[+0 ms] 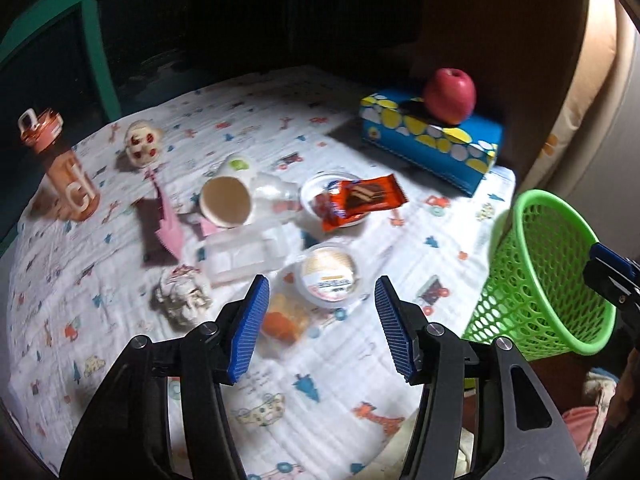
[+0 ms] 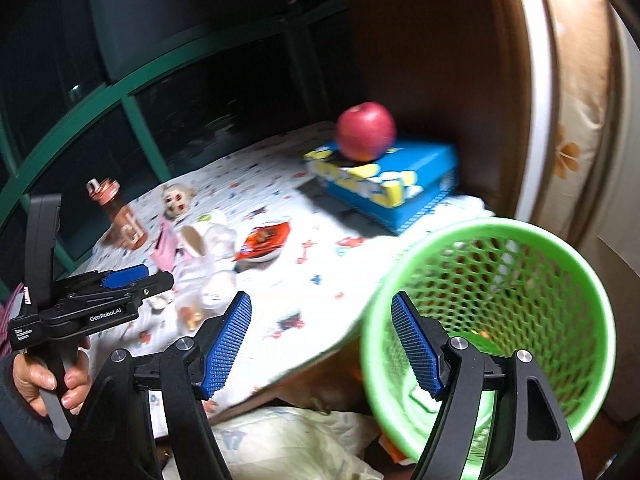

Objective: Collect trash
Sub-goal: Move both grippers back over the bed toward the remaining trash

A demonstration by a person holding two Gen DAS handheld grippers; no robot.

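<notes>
Seen in the left wrist view, my left gripper (image 1: 320,328) is open and empty above the cloth-covered table (image 1: 344,396). Under its fingers lie a clear bag of orange snack pieces (image 1: 286,320), a lidded cup (image 1: 328,276), a clear plastic box (image 1: 240,256) and crumpled paper (image 1: 182,300). Farther off are a tipped paper cup (image 1: 226,202), pink paper (image 1: 168,224) and an orange wrapper (image 1: 360,200) in a white bowl. My right gripper (image 2: 320,344) is open at the near rim of the tilted green mesh basket (image 2: 500,300), and its pads do not press on it.
A red apple (image 1: 450,96) sits on a blue tissue box (image 1: 432,140) at the back right. An orange bottle (image 1: 68,172) stands at the left. The basket (image 1: 540,276) hangs off the table's right edge. A hand (image 2: 48,376) holds the left gripper (image 2: 120,284).
</notes>
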